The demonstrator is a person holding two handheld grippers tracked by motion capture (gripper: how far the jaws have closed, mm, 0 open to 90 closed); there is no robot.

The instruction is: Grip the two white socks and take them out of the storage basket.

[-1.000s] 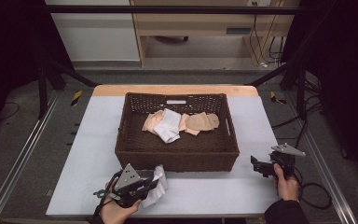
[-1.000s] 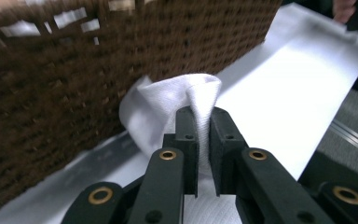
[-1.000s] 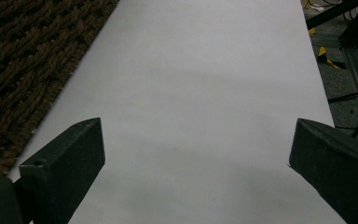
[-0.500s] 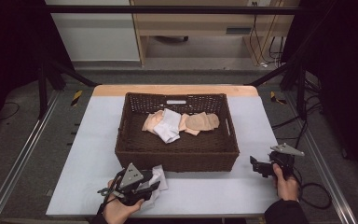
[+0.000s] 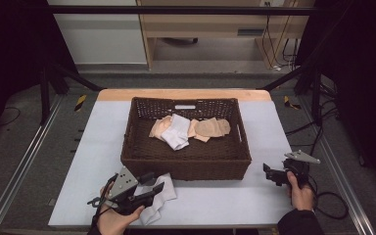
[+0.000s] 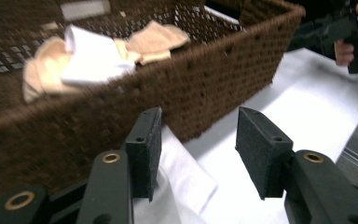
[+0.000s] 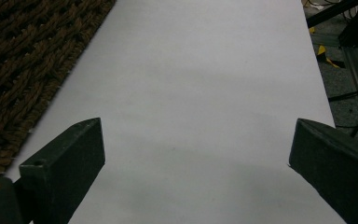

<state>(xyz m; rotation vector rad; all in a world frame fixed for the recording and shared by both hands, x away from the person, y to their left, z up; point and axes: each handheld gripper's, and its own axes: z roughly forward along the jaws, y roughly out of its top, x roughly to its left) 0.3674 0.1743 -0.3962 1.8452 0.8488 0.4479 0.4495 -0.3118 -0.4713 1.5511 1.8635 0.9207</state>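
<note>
A white sock [image 5: 157, 199] lies flat on the white table [image 5: 103, 137], just in front of the brown wicker basket [image 5: 186, 164]. My left gripper [image 5: 155, 182] hovers over that sock, open, with nothing between its pads. In the left gripper view the white sock [image 6: 186, 184] lies under the left jaw of my left gripper [image 6: 198, 121], close to the basket [image 6: 205, 84]. Inside the basket lie another white sock [image 5: 177, 132] and beige socks [image 5: 213, 128]. My right gripper [image 5: 268, 172] stands open over bare table to the right of the basket; in its own view my right gripper [image 7: 198, 128] is spread wide.
The basket's wall [image 7: 23, 70] runs along the left of the right gripper view. A black cable [image 5: 330, 203] trails off the table's right edge. Metal rails [image 5: 19, 171] flank the table. My right hand and its gripper [image 6: 340, 32] sit beyond the basket's corner.
The left gripper has shifted slightly and the white sock under it now lies flatter and nearer the table's front edge. The right gripper has stayed put.
</note>
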